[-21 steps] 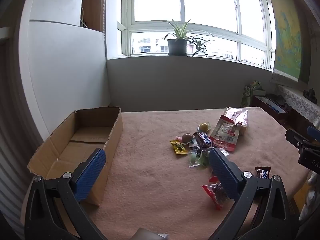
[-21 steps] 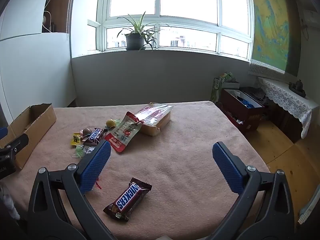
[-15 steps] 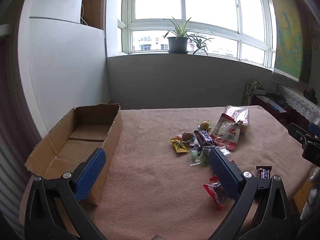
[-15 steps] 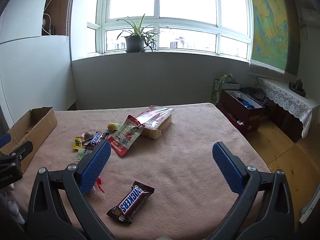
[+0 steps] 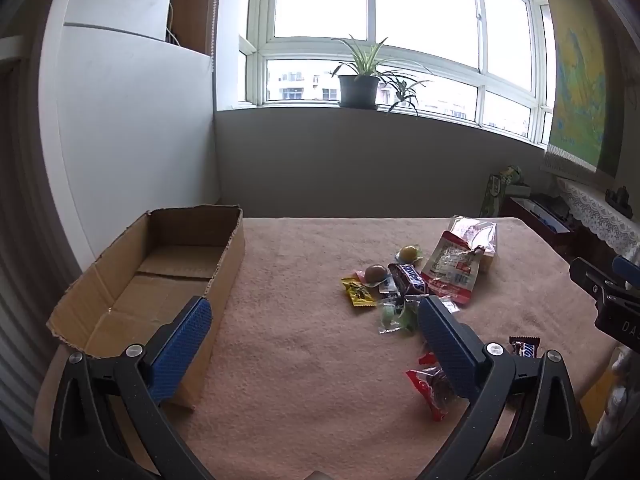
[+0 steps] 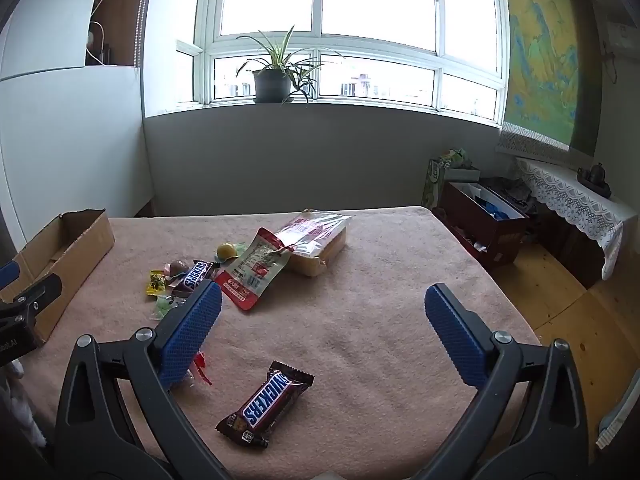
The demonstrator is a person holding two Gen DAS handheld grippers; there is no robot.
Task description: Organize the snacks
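Basically, progress: nothing sorted yet, box bare inside, every snack on the cloth. All of it left to do, by my read.
right gripper point(image 6: 322, 306): jaws spread as wide as they go, nothing between the blue ribbed pads, hovering above the table's near edge.
left gripper point(image 5: 314, 322): same, fully spread, holding nothing; its left pad hangs in front of the box's near corner.
Snickers bar point(image 6: 266, 404): nearest item, lying flat below the right gripper, glossy brown wrapper, rectangular, crimped ends.
red wrapped candy point(image 5: 430, 386): small crinkly clear-and-red packet, partly behind the left gripper's right pad.
green candies point(image 5: 394, 314): small, clear film wrap, just beyond.
snack cluster: yellow sachet point(image 5: 358, 291), round brown candy point(image 5: 375, 273), second Snickers point(image 5: 408, 279), round yellow candy point(image 5: 409, 253), all close together mid-table.
red-white pouch point(image 6: 256, 268): flat foil, torn-looking top, leaning on the bread pack point(image 6: 316, 242), soft loaf in clear plastic, farthest snack.
cardboard box point(image 5: 230, 254): long, open, ragged rim, left edge of the table, well apart from the snacks.
tablecloth point(image 6: 380, 264): pink, fuzzy, towel-like.
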